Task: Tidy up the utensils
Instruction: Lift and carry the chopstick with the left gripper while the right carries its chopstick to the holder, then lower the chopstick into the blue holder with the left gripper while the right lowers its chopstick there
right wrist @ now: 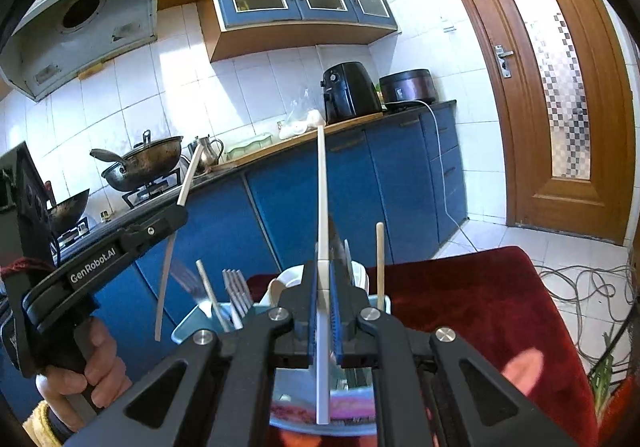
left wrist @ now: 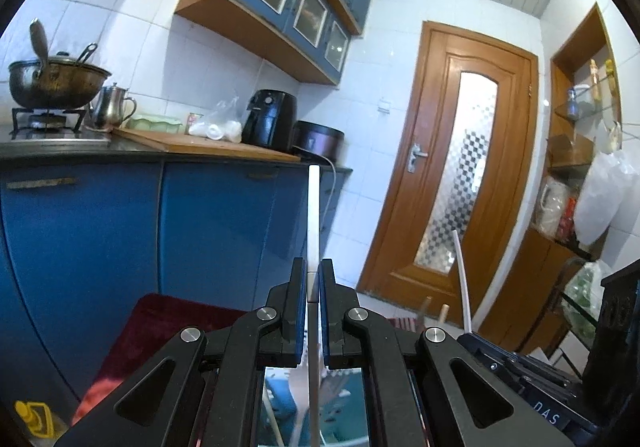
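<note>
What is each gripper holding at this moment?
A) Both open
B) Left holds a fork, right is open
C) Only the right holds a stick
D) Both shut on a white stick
D: the left gripper clamps a white stick, and the right gripper clamps its own white stick.

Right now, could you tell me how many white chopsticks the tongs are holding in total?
2. One white chopstick is clamped upright in the right tongs above the utensil holder; the other white chopstick is clamped in the left tongs. More may sit hidden in the holder.
</note>
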`<control>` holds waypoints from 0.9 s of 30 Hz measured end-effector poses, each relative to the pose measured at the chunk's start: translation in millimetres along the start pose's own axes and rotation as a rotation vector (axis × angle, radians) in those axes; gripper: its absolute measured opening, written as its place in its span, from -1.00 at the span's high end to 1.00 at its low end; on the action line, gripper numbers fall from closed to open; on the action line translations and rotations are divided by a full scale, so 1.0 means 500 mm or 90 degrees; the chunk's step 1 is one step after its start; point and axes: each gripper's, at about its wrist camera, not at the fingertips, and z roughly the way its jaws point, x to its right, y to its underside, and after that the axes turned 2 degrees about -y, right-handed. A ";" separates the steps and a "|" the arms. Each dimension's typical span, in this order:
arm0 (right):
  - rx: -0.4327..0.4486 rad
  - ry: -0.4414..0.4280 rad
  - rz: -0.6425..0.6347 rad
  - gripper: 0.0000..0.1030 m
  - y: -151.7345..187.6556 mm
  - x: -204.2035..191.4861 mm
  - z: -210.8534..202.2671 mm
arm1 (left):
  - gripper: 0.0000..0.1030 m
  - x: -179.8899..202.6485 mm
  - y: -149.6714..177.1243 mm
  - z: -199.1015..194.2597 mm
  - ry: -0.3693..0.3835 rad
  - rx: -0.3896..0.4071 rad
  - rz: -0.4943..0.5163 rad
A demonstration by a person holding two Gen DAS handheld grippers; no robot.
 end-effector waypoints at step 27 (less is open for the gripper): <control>0.021 0.038 -0.054 0.85 0.042 0.016 0.063 | 0.89 0.000 0.095 0.019 -0.042 0.030 0.043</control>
